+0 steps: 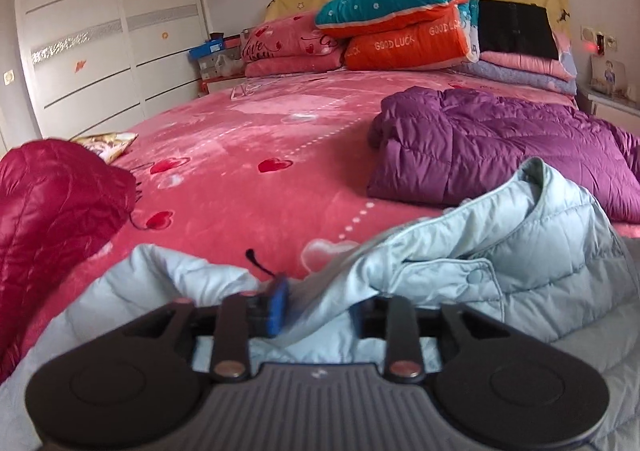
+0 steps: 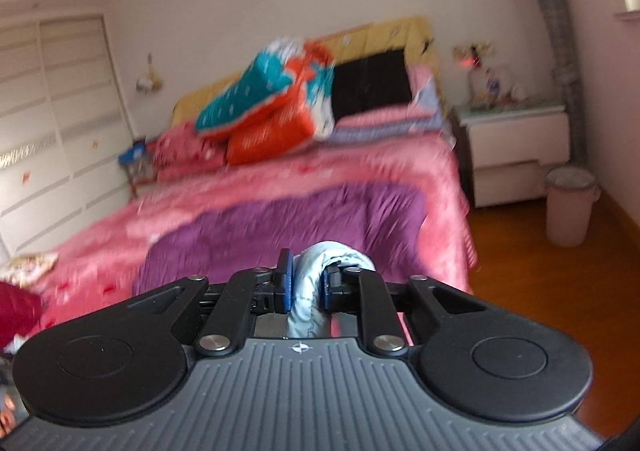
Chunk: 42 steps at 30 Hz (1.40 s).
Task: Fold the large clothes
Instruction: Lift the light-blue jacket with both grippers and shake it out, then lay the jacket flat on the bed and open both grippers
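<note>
Clamped between the blue pads of the right gripper (image 2: 306,283), at lower centre of the right wrist view, sits a rolled bunch of the pale blue quilted jacket (image 2: 316,283), lifted above the blurred bed. Low in the left wrist view, the left gripper (image 1: 318,305) stands with its jaws apart, fabric of the same jacket (image 1: 500,251) draped between them but not pinched. Most of the jacket lies crumpled across the lower right of that frame on the pink heart-print bedspread (image 1: 248,139). Beyond it rests a purple down jacket (image 1: 500,155), and a dark red one (image 1: 52,211) at left. Judging by this, the garment is being lifted to spread; next the left should close on an edge.
</note>
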Tool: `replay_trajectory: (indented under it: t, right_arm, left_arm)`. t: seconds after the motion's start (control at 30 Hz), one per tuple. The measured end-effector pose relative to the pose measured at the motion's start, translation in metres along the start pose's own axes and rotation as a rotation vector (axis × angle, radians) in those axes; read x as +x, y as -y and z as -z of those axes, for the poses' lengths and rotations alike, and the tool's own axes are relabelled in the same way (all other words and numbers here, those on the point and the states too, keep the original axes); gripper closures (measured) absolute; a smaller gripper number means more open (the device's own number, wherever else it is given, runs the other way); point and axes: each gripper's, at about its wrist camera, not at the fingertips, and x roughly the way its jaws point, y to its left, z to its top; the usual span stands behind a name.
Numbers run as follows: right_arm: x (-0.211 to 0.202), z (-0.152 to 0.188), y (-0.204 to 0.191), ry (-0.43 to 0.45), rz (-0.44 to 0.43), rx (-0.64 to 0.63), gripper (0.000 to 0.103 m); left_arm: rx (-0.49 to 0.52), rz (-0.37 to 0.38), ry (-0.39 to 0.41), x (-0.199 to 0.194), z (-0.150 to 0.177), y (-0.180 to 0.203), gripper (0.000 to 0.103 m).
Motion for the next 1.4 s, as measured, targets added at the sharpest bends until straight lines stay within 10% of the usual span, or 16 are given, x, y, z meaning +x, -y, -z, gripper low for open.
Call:
replay_trajectory:
  t: [0.13, 0.23, 0.53, 0.8, 1.03, 1.4]
  right_arm:
    - [0.026, 0.024, -0.024, -0.08, -0.027, -0.051, 0.019]
    - [0.048, 0.037, -0.043, -0.133, -0.018, -0.126, 0.004]
    - [0.035, 0.027, -0.048, -0.153, 0.071, -0.189, 0.0]
    - [-0.024, 0.012, 0.001, -0.141, 0.165, 0.036, 0.0]
    - [-0.073, 0.03, 0.02, -0.136, 0.072, 0.135, 0.0]
    - [-0.086, 0.12, -0.01, -0.444, -0.128, 0.144, 0.0]
  left_arm:
    - [0.004, -0.034, 0.032, -0.012, 0.0, -0.015, 0.025]
    - [-0.001, -0.094, 0.057, -0.013, -0.011, -0.032, 0.02]
    - [-0.06, -0.108, 0.034, -0.075, 0.005, -0.077, 0.02]
    - [-0.115, -0.035, -0.066, -0.141, 0.067, -0.076, 0.02]
    - [-0.281, -0.009, -0.126, -0.179, 0.112, -0.088, 0.02]
    - [-0.497, 0.031, -0.207, -0.186, 0.168, -0.099, 0.021]
